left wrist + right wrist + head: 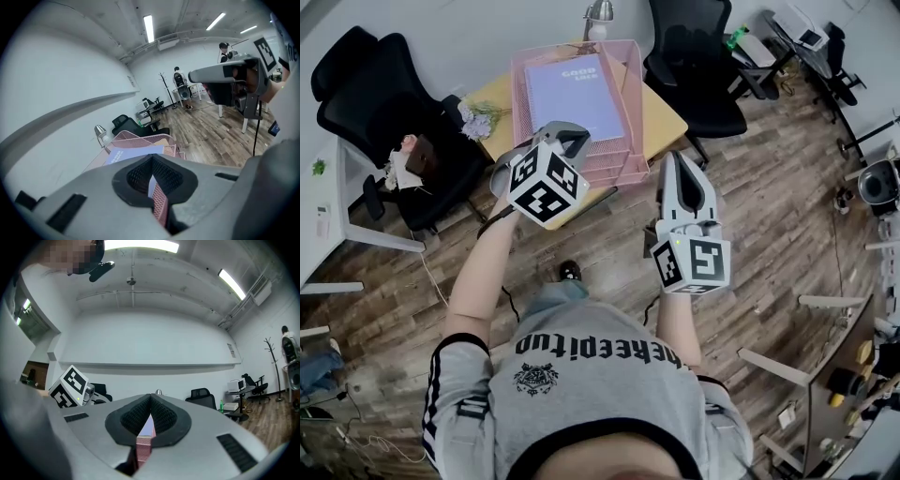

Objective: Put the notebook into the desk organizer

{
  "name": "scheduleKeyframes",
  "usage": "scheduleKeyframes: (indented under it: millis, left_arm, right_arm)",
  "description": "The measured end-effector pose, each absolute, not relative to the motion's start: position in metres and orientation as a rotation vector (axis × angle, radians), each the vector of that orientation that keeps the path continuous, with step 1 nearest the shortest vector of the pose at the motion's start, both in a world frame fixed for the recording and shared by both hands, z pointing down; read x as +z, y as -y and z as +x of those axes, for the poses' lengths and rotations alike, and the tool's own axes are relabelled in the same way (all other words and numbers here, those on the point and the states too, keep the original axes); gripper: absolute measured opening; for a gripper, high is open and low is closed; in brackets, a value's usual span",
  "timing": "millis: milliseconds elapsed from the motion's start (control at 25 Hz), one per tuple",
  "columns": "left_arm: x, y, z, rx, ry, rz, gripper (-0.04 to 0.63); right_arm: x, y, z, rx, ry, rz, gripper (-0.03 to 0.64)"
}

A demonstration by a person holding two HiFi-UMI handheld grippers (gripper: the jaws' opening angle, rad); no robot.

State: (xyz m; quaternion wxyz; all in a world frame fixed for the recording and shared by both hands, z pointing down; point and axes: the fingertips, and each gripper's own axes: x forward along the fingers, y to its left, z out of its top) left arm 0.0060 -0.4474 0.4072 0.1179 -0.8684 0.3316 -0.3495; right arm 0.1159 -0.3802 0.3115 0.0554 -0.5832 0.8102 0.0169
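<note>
The lavender notebook (572,94) lies flat in the top tray of the pink wire desk organizer (628,141) on the yellow table (661,117). My left gripper (570,133) is held up in front of the organizer, apart from it, shut with nothing between its pads. My right gripper (679,165) hovers to the right of the table corner, also shut and empty. In the left gripper view the shut gripper (151,158) points at the notebook (133,155) and organizer (140,138). The right gripper view shows the shut right gripper (150,397), with a strip of pink mesh showing through the gap below its tips.
Black office chairs stand left (389,103) and right (698,66) of the table. A desk lamp (598,14) and a bunch of flowers (478,117) sit at the table's back and left. A white desk (323,220) is far left; cables lie on the wooden floor.
</note>
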Motion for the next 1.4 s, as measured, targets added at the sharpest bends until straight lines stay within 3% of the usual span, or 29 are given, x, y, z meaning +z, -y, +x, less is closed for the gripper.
scheduleKeyframes:
  millis: [920,1400]
  left_arm:
    - [0.323,0.367,-0.036,-0.177,-1.511,-2.653,0.003]
    - [0.286,0.322,-0.05,0.103,-1.595,-2.583,0.003]
  right_arm:
    - [0.315,0.324,0.111,0.066,-2.544,-1.728,0.002]
    - [0.301,0.297,0.117,0.126,-2.529,-1.742,0.003]
